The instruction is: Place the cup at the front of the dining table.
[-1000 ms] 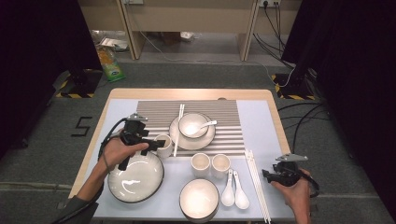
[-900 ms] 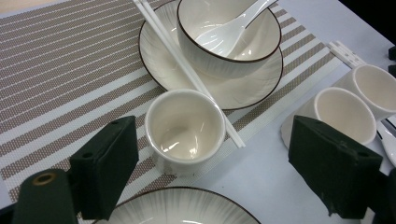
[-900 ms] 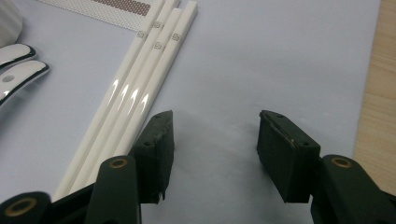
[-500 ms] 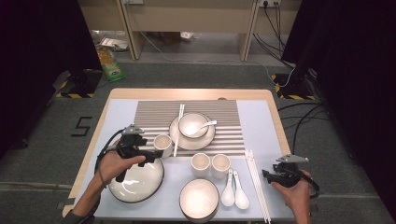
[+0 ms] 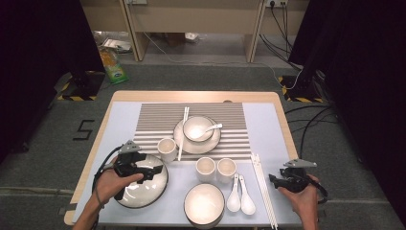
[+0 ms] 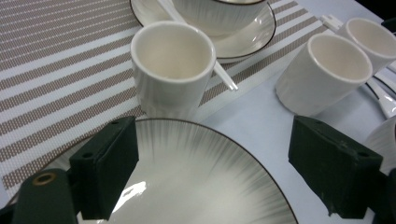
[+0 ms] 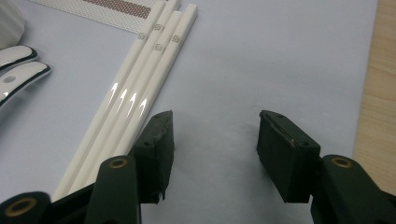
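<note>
My left gripper [image 5: 149, 171] hangs open just over the far part of a large white plate [image 5: 143, 191] at the table's front left. In the left gripper view its jaws stand wide apart [image 6: 212, 144] above the plate [image 6: 196, 186], with nothing between the pads. A white cup [image 6: 170, 65] stands just beyond the plate's rim. My right gripper [image 5: 274, 180] rests open near the front right edge. In the right gripper view it [image 7: 215, 126] sits low over the bare blue mat, with white chopsticks [image 7: 140, 84] lying just left of its left jaw.
A bowl with a spoon on a saucer [image 5: 197, 128] sits on the striped mat [image 5: 158, 117], chopsticks [image 5: 183, 132] beside it. Two cups [image 5: 205, 168] [image 5: 226, 168], two spoons [image 5: 239, 194] and a small plate [image 5: 204, 203] fill the front middle. The table's right edge [image 7: 376, 93] is close.
My left gripper has come toward the near edge and lower, from beside the cup to over the large plate. The right gripper has stayed put.
</note>
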{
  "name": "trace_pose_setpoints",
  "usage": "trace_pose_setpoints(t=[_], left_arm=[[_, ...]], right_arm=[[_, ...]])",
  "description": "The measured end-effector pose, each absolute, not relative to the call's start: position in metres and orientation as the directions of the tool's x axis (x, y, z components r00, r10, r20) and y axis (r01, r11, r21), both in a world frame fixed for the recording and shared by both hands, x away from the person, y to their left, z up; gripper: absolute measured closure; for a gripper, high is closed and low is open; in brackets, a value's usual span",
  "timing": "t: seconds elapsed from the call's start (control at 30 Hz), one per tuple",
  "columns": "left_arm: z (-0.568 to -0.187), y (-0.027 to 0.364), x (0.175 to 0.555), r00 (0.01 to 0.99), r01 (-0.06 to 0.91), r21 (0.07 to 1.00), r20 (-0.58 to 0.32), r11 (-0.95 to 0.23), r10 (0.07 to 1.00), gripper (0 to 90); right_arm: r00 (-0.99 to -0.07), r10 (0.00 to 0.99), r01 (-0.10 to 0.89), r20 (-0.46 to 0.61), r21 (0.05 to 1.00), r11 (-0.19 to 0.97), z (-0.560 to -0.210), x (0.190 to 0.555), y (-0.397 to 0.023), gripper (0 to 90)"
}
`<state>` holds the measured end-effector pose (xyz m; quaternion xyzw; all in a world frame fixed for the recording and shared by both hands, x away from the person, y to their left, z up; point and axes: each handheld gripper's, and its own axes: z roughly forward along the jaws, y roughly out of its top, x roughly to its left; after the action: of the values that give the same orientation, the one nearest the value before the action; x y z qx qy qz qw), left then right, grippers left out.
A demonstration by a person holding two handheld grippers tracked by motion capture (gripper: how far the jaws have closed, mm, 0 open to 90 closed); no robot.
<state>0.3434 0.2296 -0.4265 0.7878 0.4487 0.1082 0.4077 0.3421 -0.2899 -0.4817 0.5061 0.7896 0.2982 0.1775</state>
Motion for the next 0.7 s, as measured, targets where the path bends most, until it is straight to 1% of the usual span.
trace_pose_setpoints(t=[0.37, 0.7], left_arm=[[-0.440, 0.236, 0.331, 0.567, 0.610, 0.747, -0.182, -0.262, 0.803, 15.0], [-0.450, 0.241, 0.319, 0.572, 0.605, 0.754, -0.188, -0.256, 0.798, 15.0]], right_arm=[[-0.420, 0.907, 0.688, 0.023, 0.659, 0.303, -0.483, 0.341, -0.290, 45.9], [-0.415, 0.909, 0.676, 0.027, 0.678, 0.288, -0.485, 0.338, -0.291, 45.8]])
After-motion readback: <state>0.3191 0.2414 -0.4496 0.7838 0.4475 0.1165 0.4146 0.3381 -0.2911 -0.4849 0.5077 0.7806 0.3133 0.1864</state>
